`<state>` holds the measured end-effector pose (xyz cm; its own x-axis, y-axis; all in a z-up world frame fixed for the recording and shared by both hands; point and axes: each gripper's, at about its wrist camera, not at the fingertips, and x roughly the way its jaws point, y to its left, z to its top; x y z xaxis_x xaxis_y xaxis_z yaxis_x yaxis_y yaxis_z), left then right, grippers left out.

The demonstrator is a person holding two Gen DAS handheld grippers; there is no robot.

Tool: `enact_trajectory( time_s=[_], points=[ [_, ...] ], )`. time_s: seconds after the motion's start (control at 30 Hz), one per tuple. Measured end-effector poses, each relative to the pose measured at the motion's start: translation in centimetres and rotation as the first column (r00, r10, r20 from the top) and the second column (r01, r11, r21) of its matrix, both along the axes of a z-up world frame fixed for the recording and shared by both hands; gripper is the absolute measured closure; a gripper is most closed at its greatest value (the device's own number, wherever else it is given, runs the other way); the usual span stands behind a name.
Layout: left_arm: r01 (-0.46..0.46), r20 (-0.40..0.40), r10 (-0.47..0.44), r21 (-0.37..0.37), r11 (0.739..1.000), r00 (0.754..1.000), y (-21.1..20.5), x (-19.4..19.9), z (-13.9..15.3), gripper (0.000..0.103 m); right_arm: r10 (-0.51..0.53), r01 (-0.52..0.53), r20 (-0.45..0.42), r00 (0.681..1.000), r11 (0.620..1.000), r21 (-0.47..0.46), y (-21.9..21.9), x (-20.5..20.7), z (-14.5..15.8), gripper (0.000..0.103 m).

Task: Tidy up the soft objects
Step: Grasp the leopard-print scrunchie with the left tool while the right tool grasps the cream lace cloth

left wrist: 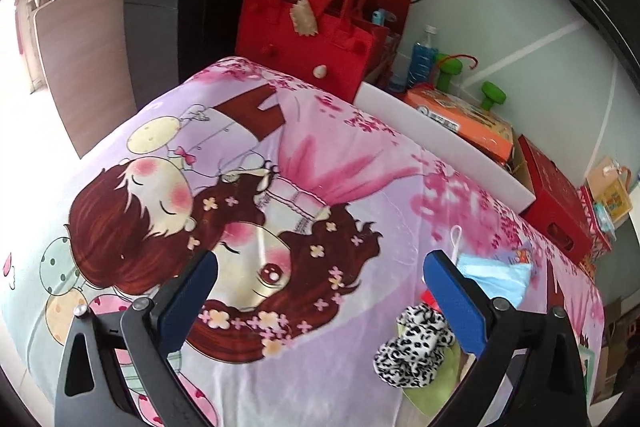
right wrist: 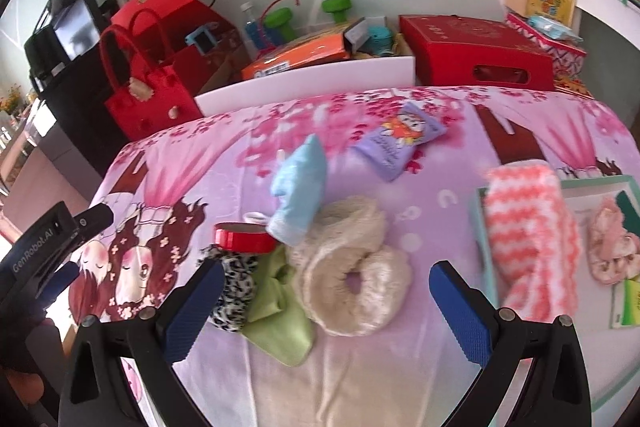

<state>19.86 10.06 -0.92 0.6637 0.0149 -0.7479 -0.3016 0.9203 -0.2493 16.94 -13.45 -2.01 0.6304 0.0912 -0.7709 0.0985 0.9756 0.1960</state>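
In the left wrist view, the right finger (left wrist: 456, 301) hides part of the blue face mask (left wrist: 498, 277) and the leopard-print cloth (left wrist: 412, 345). In the right wrist view, the pink-and-white striped fabric (right wrist: 528, 239) is blurred, the tray (right wrist: 592, 187) runs off the right edge, and the red-lidded jar (right wrist: 244, 238) is mostly hidden.

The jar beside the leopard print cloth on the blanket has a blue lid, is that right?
Not quite. The jar does stand beside the leopard print cloth on the blanket, but its lid is red, not blue. The right wrist view shows this.
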Motion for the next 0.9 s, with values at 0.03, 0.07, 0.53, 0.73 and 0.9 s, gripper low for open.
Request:
enact_trajectory(
  time_s=[0.03,0.07,0.53,0.73,0.9],
  points=[
    [-0.006,0.001,0.006,-0.002,1.0,1.0,0.3,0.0,0.0,0.001,0.009,-0.009,0.0,1.0,1.0,0.002,0.3,0.1,-0.1,0.0],
    [-0.011,0.002,0.011,-0.002,1.0,1.0,0.5,0.0,-0.1,0.001,0.023,-0.023,-0.001,1.0,1.0,0.002,0.7,0.3,-0.3,0.0],
    [0.002,-0.034,-0.004,-0.085,0.996,0.999,1.3,0.6,-2.2,0.001,0.031,-0.031,-0.066,0.997,1.0,0.001,0.4,1.5,-3.1,0.0],
    [0.059,-0.081,-0.071,-0.139,0.989,0.994,-0.4,0.9,-3.5,0.0,0.03,-0.029,-0.101,0.994,1.0,0.011,-0.6,1.8,-4.3,0.003],
    [0.098,-0.122,-0.131,-0.249,0.964,0.984,-1.2,1.2,-4.9,0.001,0.051,-0.054,-0.129,0.99,0.998,-0.017,-0.3,2.0,-5.4,0.009]
  ],
)
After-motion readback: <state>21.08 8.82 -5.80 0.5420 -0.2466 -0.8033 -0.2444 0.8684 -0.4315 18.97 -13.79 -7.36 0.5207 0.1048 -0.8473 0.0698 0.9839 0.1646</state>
